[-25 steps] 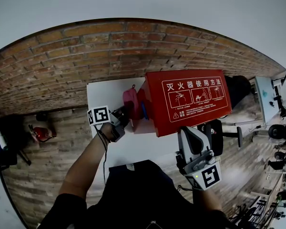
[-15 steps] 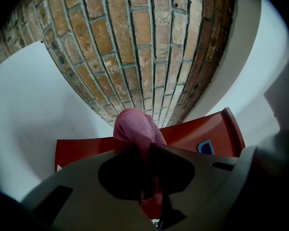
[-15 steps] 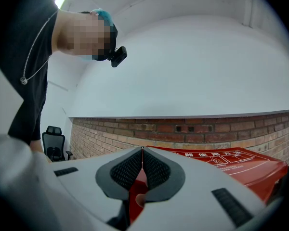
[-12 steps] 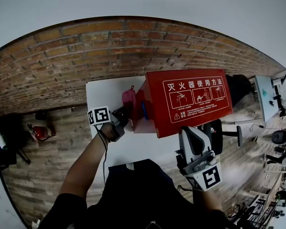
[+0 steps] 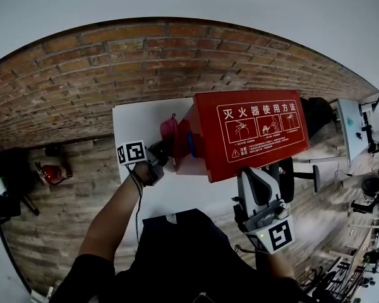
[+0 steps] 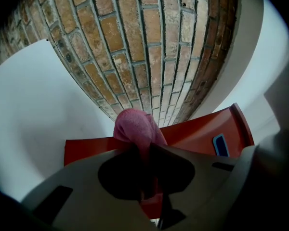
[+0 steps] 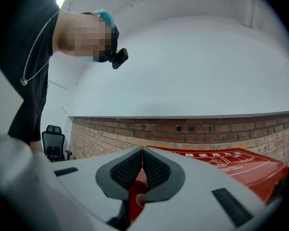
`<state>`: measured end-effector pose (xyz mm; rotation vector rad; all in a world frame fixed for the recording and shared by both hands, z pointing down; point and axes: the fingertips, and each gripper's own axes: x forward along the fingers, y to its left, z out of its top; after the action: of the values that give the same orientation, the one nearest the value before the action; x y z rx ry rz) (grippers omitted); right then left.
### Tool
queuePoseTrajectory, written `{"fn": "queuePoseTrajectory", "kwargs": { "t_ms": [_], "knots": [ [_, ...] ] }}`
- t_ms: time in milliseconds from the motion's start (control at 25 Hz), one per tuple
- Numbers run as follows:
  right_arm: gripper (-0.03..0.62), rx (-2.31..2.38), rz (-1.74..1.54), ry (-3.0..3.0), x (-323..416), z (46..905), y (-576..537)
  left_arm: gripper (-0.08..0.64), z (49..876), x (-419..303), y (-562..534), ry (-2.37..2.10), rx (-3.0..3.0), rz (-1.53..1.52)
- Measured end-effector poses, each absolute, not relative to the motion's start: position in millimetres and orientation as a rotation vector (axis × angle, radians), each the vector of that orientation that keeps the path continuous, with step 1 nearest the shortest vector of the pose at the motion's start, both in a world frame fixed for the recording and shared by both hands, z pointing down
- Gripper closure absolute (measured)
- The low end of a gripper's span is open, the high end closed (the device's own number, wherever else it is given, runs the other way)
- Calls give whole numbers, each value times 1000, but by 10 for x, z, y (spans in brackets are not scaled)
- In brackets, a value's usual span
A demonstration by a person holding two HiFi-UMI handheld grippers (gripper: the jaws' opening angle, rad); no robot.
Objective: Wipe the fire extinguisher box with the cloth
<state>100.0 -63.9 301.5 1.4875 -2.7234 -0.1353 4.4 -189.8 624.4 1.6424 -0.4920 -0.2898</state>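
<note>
The red fire extinguisher box [image 5: 252, 131] with white Chinese print stands on a white table [image 5: 139, 118] by a brick wall. A pink cloth [image 5: 170, 130] is pinched in my left gripper [image 5: 159, 151] and pressed against the box's left side. In the left gripper view the cloth [image 6: 135, 129] bulges out of the shut jaws against the red side panel [image 6: 197, 134], near a blue handle [image 6: 220, 145]. My right gripper [image 5: 252, 180] hangs below the box's front edge, shut and empty; from its own view the right gripper [image 7: 142, 150] shows the box lid [image 7: 231, 160] beyond.
A brick wall [image 5: 145, 62] rises behind the table. A red extinguisher [image 5: 50, 171] sits on the wooden floor at the left. A black office chair [image 5: 290, 172] stands right of the table, and desks with equipment [image 5: 366, 137] fill the far right.
The left gripper and cloth have crept slightly upward along the box's left side. The right gripper has stayed put.
</note>
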Motion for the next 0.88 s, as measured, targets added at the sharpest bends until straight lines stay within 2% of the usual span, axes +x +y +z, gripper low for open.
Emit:
{"fn": "queuePoseTrajectory", "kwargs": {
  "t_ms": [880],
  "knots": [
    [571,1484,-153,-2688,1025,3050,-558,469,6744,60,-1895,-570,1654,-190]
  ]
}}
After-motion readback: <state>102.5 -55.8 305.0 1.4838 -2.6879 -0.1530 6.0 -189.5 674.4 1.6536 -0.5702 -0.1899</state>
